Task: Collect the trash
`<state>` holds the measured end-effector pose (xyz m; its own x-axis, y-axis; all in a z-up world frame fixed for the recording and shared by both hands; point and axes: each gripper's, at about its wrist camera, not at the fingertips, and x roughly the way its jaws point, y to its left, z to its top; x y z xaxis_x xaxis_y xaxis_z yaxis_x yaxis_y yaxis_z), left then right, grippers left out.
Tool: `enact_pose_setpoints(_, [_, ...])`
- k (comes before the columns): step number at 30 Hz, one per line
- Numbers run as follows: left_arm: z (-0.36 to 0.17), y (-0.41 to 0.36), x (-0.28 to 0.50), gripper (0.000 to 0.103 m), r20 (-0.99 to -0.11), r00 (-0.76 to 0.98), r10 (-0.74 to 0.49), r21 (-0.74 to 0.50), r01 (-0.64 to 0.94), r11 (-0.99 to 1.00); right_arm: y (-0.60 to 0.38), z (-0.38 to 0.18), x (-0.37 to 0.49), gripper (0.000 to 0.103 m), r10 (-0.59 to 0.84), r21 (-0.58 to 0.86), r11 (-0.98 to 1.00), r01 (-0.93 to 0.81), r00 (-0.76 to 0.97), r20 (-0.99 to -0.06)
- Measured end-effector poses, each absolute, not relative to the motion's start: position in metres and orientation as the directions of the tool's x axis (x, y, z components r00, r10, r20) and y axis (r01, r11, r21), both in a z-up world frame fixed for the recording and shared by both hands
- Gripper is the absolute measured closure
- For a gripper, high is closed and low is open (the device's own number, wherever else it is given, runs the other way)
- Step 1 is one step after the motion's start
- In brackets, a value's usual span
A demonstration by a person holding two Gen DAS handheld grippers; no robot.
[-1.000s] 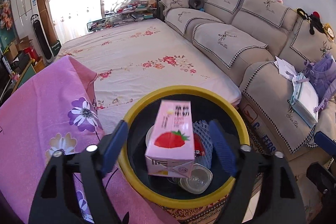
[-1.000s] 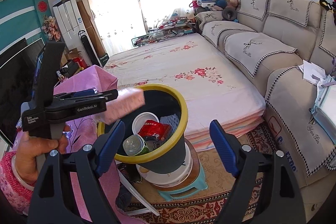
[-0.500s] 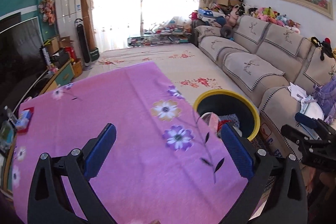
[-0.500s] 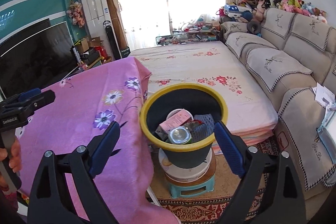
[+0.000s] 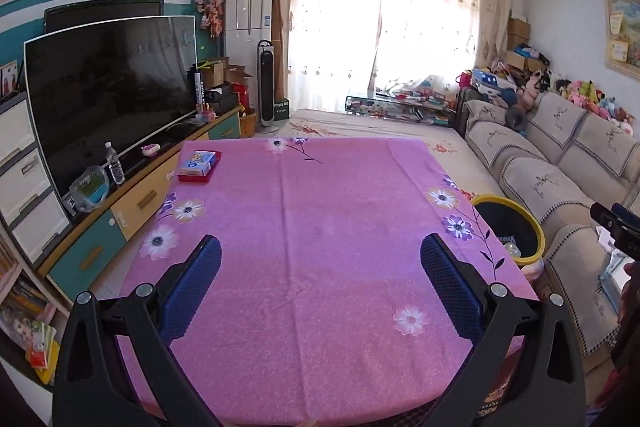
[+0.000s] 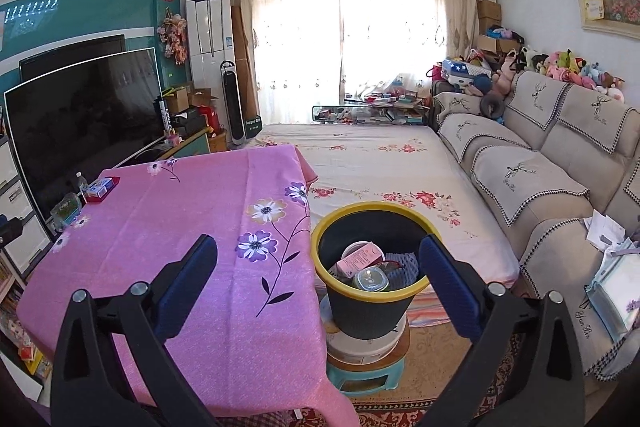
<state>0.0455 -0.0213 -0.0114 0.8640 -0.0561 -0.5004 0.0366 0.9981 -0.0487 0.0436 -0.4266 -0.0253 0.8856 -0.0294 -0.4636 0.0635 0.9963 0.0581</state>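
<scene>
Box (image 5: pixel 199 163) far-left corner of desk (image 5: pixel 320 227), long axis pointing away | your left claw (image 5: pixel 320 283) nearer | both claws wide open, empty; right claw (image 6: pixel 318 283) faces bin (image 6: pixel 374 267)

1. The pink tablecloth (image 5: pixel 320 247) lies bare ahead; only a red tray with a box (image 5: pixel 199 165) sits at the far-left corner.
2. The yellow-rimmed bin (image 6: pixel 374 303) is open-topped just beside the table edge.
3. Pink carton (image 6: pixel 358 258) and what looks like a jar (image 6: pixel 371 279) crowd its inside.
</scene>
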Motion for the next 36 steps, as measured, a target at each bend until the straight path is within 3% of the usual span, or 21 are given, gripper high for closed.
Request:
enact_pose_setpoints(11, [0.015, -0.022, -0.003, 0.005, -0.430, 0.903, -0.022, -0.006, 0.022, 1.000, -0.420, -0.019, 0.022, 0.007, -0.016, 0.072, 0.996, 0.052, 0.903, -0.430])
enact_pose_setpoints(36, [0.014, -0.027, 0.020, 0.005, -0.450, 0.893, -0.015, -0.014, 0.010, 1.000, -0.419, -0.022, 0.029, 0.007, -0.009, 0.083, 0.995, 0.051, 0.898, -0.439])
